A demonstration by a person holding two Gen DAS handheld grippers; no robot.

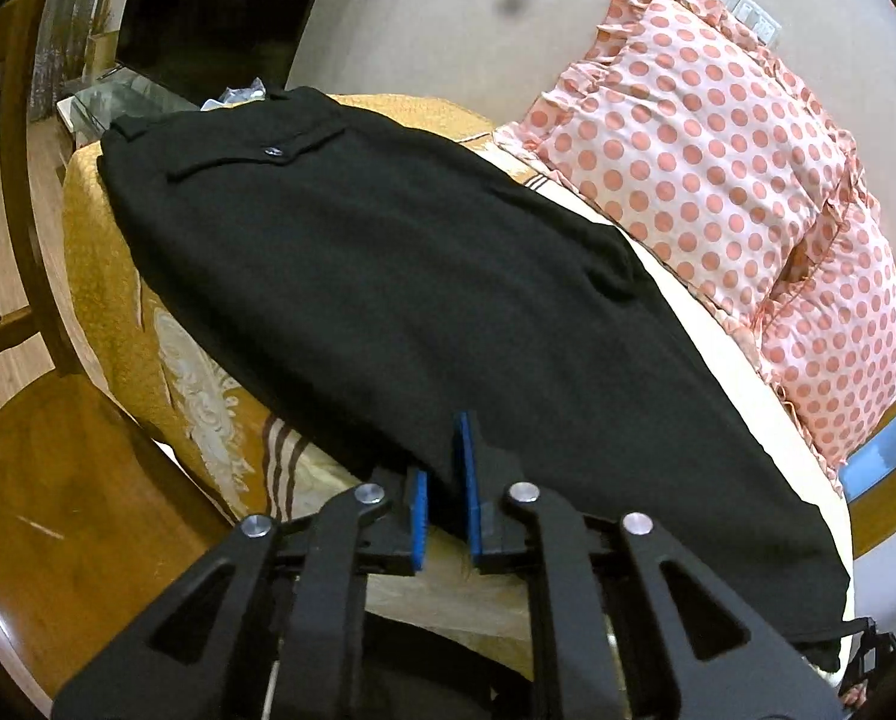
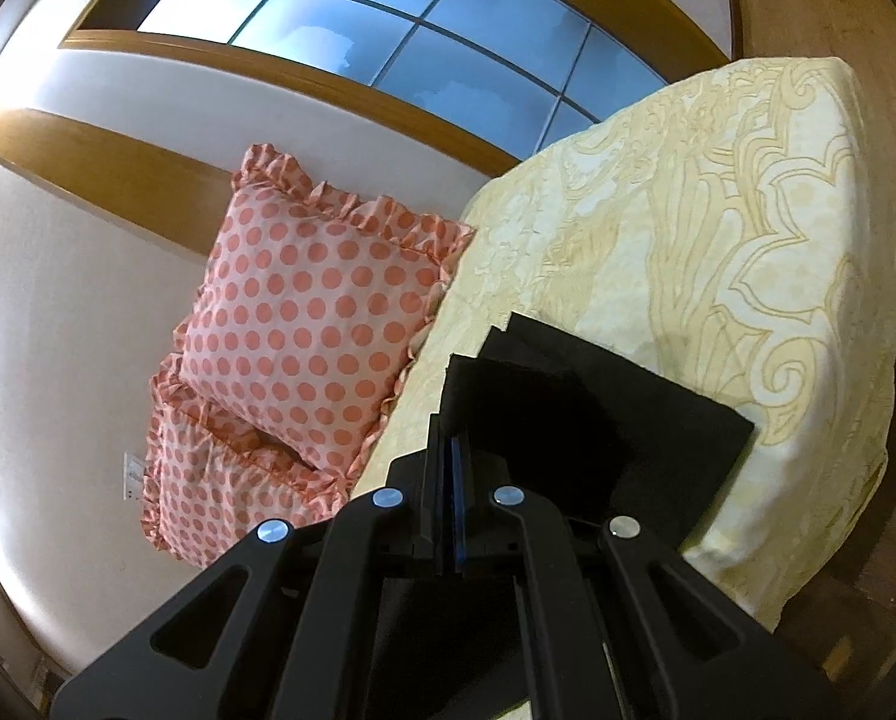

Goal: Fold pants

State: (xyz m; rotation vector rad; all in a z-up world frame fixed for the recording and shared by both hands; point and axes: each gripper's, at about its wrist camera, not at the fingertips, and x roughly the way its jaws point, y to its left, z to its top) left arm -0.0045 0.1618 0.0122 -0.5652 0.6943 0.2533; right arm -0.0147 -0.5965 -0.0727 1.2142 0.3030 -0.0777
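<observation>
Black pants lie flat along the bed, waistband and buttoned back pocket at the far end. My left gripper sits at their near long edge. Its blue pads stand a narrow gap apart, with the fabric edge showing in the gap and not visibly pinched. In the right wrist view the leg end of the pants fans out from my right gripper, which is shut with its pads together on the hem. That right gripper also shows at the pants' hem corner, where the cloth is pulled taut.
Two pink polka-dot pillows lean against the wall beside the bed. The cream and gold bedcover drops off at its edges. A wooden chair stands close on the left. A window is above.
</observation>
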